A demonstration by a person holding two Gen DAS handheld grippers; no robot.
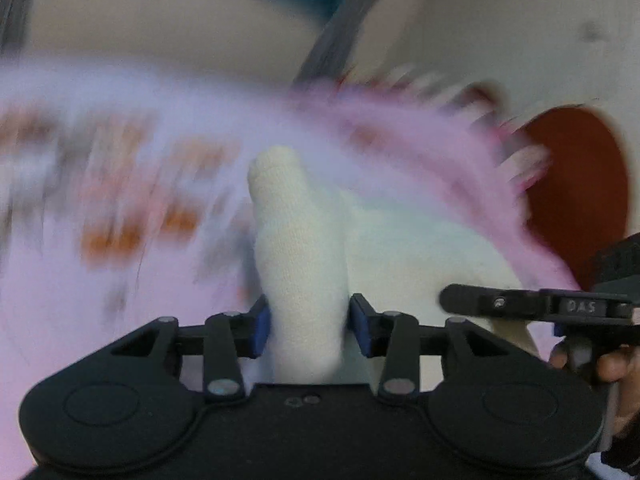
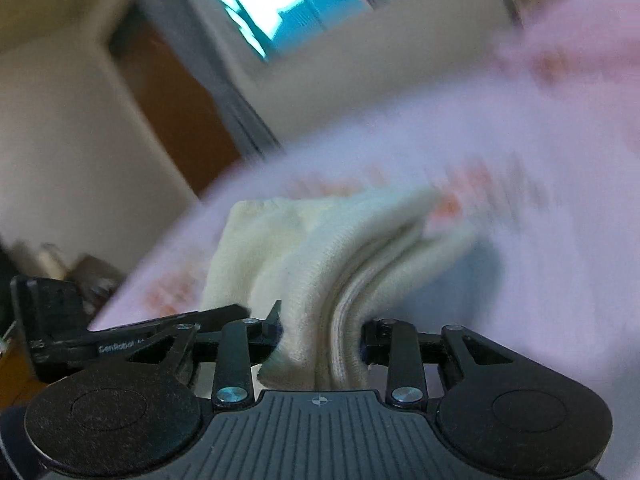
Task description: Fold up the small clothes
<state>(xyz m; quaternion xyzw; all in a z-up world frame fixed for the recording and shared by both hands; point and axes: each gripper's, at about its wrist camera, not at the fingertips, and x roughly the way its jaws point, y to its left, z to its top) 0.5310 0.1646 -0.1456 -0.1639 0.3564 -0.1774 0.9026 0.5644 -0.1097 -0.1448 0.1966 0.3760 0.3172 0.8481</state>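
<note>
Your left tool is pinching a cream knitted cloth between its blue pads, and the cloth stands up from the jaws like a rounded tip. Your right tool is also pressed onto the same cream cloth, here seen as several folded layers with ribbed edges. So you hold the cloth with both tools, above a pink sheet with orange marks; whether it touches the sheet I cannot tell. The sheet is very blurred in both views. In the left wrist view, the right tool lies just beside the cloth. Behind it are a pale wall and a brown door.
</note>
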